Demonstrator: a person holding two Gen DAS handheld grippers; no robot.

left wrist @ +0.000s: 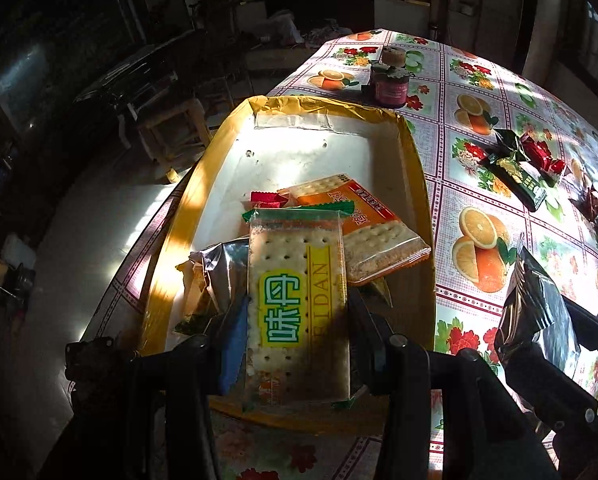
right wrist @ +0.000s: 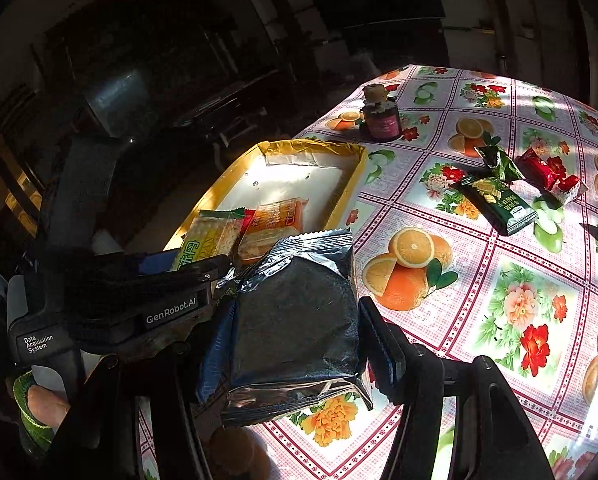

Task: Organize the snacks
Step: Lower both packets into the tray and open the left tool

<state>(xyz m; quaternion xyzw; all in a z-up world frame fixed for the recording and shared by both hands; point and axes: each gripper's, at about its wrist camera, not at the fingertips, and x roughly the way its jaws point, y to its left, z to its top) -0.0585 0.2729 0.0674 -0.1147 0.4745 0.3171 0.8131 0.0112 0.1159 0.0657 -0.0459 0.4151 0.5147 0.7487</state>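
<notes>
L gripper (left wrist: 297, 320) is clamped on the green cracker pack (left wrist: 297, 300), long axis pointing away, already over the yellow box (left wrist: 417, 168). R gripper (right wrist: 295, 328) grips the silver foil pack (right wrist: 299, 316) just right of the box wall (still over the table (right wrist: 499, 280)), so L is nearer. Box lies ahead-left of R.

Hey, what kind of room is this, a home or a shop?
Probably a home dining area: a fruit-print tablecloth, a wooden stool on a tiled floor, and a small jar on the table.
</notes>
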